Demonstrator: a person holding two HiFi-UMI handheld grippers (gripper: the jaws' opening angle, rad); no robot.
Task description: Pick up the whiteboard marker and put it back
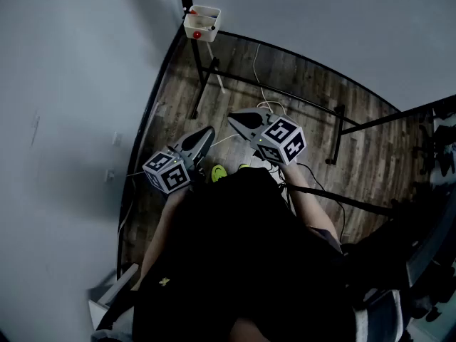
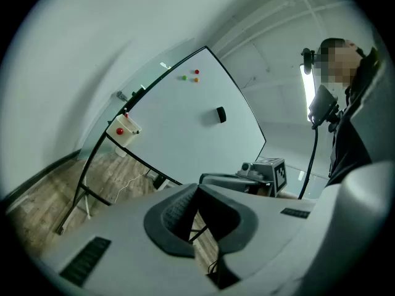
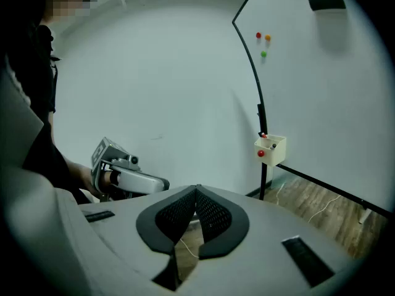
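Well, my left tool (image 1: 206, 135) and right tool (image 1: 233, 118) are both pressed together on nothing, ribbed black pads meeting. They are aimed towards the glossy whiteboard (image 2: 185, 122). The whiteboard marker (image 3: 263, 136) seems to stand in the small cream plastic box (image 3: 270, 150), well apart from both tools.

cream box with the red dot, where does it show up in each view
Head view: the cream box is at the top, left of centre.
Left gripper view: the box is left of centre, above the jaws.
Right gripper view: the box is right of centre, above the jaws.
Shared landmark: the black whiteboard stand, which runs down from the box in every view.
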